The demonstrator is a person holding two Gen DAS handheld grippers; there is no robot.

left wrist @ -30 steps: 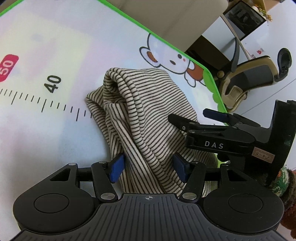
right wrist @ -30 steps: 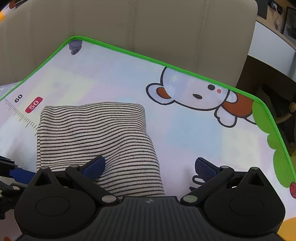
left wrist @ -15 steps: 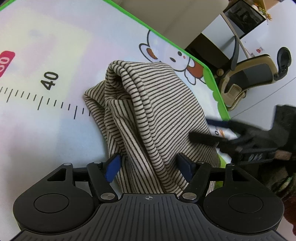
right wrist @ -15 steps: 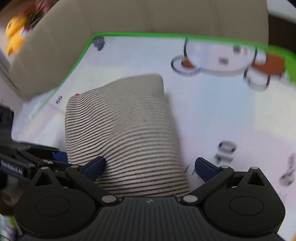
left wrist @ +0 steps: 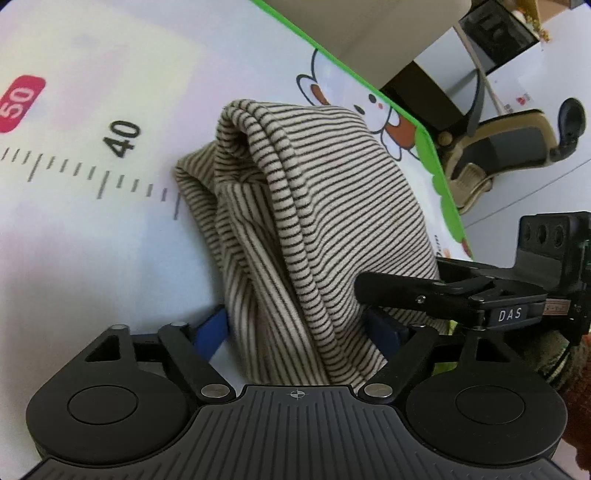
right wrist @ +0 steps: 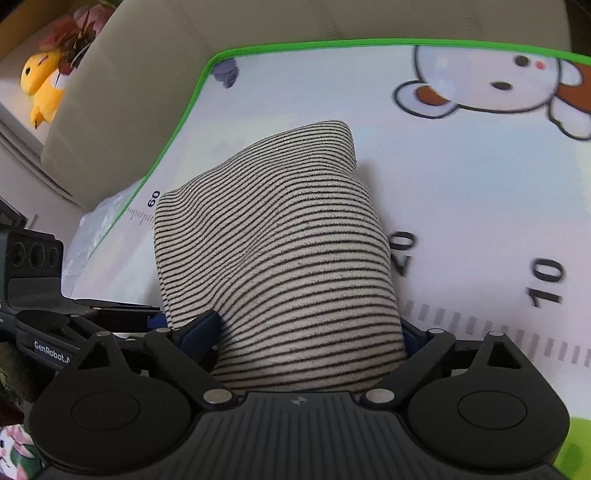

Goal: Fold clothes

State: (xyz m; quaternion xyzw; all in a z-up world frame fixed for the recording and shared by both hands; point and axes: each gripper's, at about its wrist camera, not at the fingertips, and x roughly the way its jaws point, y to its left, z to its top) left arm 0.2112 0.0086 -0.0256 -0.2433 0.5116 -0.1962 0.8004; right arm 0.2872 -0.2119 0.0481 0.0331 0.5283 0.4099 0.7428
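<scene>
Presently, findings from near to far:

Left gripper (left wrist: 299,328): jaws apart and opening. The near end of the folded garment lies between the blue pads. The left pad (left wrist: 212,330) sits at the cloth's edge; pressure on the cloth cannot be confirmed.

Right gripper (right wrist: 310,332): jaws wide and closing. The garment's near end fills the gap between them. The left pad (right wrist: 201,328) touches the striped cloth; the right pad is mostly hidden behind the bulge, so a firm grip cannot be confirmed.

Grippers together: both stand at the same near end of the garment, close beside each other. The right gripper's finger lies against the cloth in the left wrist view.

Garment (left wrist: 332,221): beige knit with thin dark stripes, folded into a thick bundle of several layers. It lies on the mat, rounded fold uppermost, running away from the grippers.

Mat (left wrist: 92,240): pale, green-edged, printed with a ruler scale and a cartoon animal (right wrist: 491,85). The garment crosses the scale between the marks 40 and 20.

Sleeve (left wrist: 554,354): patterned knit, behind the right gripper.

Background: beige sofa back (right wrist: 258,33) beyond the mat; yellow plush toy (right wrist: 40,88) at far left; chair (left wrist: 506,151) on the floor.
</scene>
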